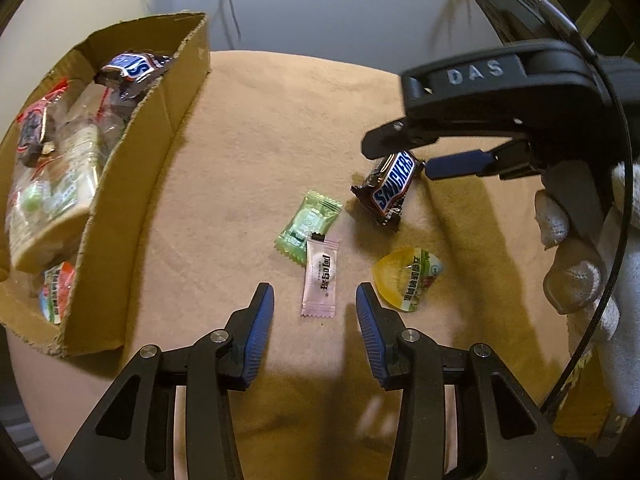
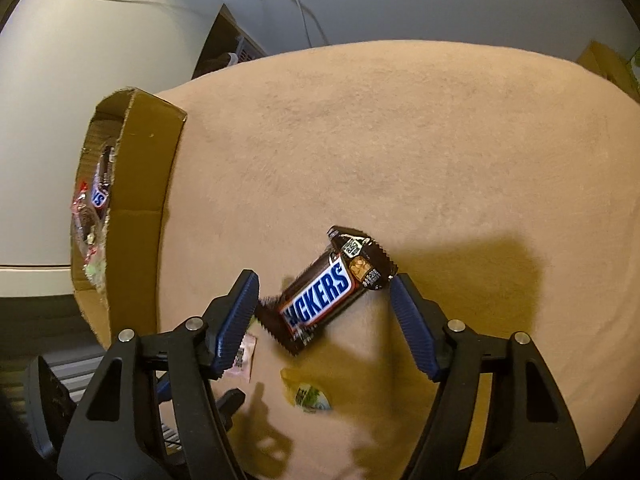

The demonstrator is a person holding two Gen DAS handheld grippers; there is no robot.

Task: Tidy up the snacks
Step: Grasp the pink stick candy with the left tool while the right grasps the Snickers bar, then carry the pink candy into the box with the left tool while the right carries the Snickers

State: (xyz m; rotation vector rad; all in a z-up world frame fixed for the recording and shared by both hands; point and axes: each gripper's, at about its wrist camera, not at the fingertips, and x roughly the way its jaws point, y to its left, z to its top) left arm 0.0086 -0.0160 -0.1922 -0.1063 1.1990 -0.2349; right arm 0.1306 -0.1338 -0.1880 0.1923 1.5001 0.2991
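A Snickers bar (image 2: pixel 320 300) lies at a slant on the tan cloth, between the fingers of my right gripper (image 2: pixel 324 284). The gripper is open, and its pads stand at the wrapper's two ends without pressing. In the left wrist view the right gripper (image 1: pixel 398 160) hovers over the same Snickers bar (image 1: pixel 394 182). My left gripper (image 1: pixel 315 300) is open and straddles a pink candy sachet (image 1: pixel 320 280) without touching it. A green candy (image 1: pixel 308 224) lies partly under the sachet's top. A yellow jelly cup (image 1: pixel 408 278) sits just right of the left gripper's right finger.
A cardboard box (image 1: pixel 160 152) at the left holds several snacks, among them another Snickers bar (image 1: pixel 134 66); the box (image 2: pixel 148 184) also shows in the right wrist view. A white-gloved hand (image 1: pixel 568 264) holds the right gripper. The tan cloth (image 2: pixel 400 140) ends at a pale wall behind.
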